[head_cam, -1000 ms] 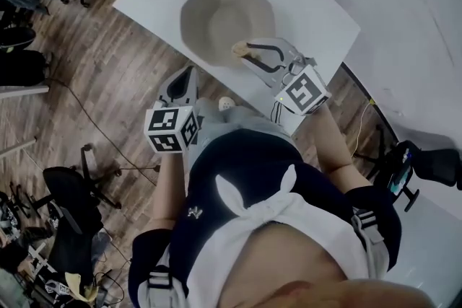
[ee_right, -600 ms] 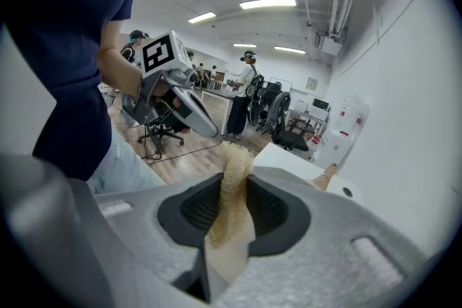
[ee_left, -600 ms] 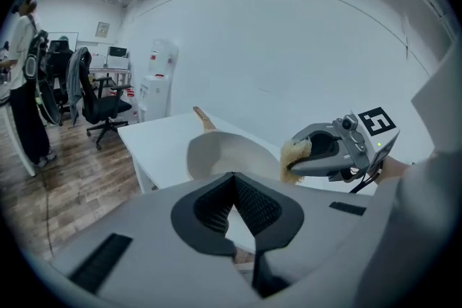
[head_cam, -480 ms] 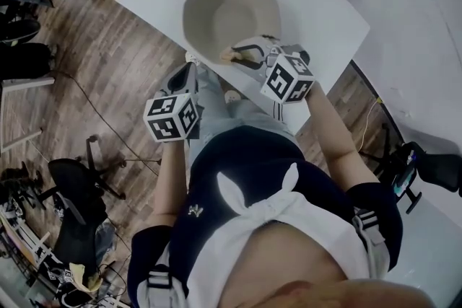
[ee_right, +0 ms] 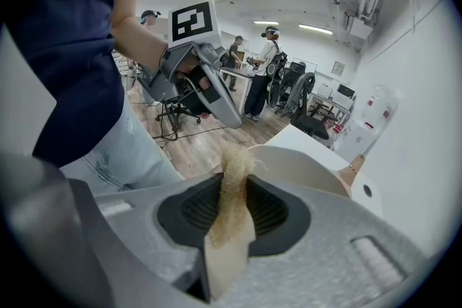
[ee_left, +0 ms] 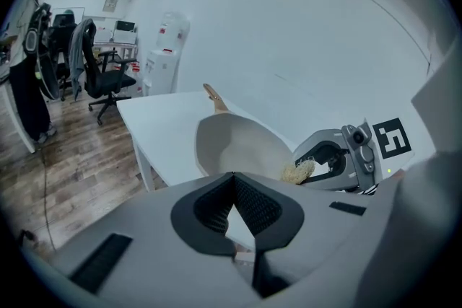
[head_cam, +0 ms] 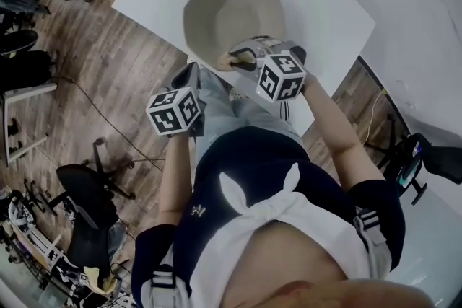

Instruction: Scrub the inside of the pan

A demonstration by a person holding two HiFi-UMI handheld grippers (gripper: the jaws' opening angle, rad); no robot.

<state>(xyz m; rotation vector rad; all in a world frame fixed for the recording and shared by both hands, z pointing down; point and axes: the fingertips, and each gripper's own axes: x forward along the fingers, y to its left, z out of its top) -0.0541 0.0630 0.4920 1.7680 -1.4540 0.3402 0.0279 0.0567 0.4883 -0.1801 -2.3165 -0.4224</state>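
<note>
Left gripper [head_cam: 189, 76], fingers closed on nothing, hangs just short of the bench [head_cam: 317, 3]; better it braces the pan [head_cam: 224, 11], which sits mid-bench. Right gripper [head_cam: 234, 58], fingers clamped on the fibrous scrub pad [head_cam: 225, 63], hovers at the near rim. Press flat, circle inside.

left tool [head_cam: 191, 73] sits low on the person's left, pointing forward and down, its marker cube [head_cam: 173, 110] turned up toward the head; its jaws meet tip to tip with nothing between them; right tool [head_cam: 238, 56] reaches further ahead on an outstretched right forearm [head_cam: 330, 119], also angled down; its jaws clamp a fibrous scrub pad [ee_right: 229, 205], whose frayed end pokes past the tips
</note>
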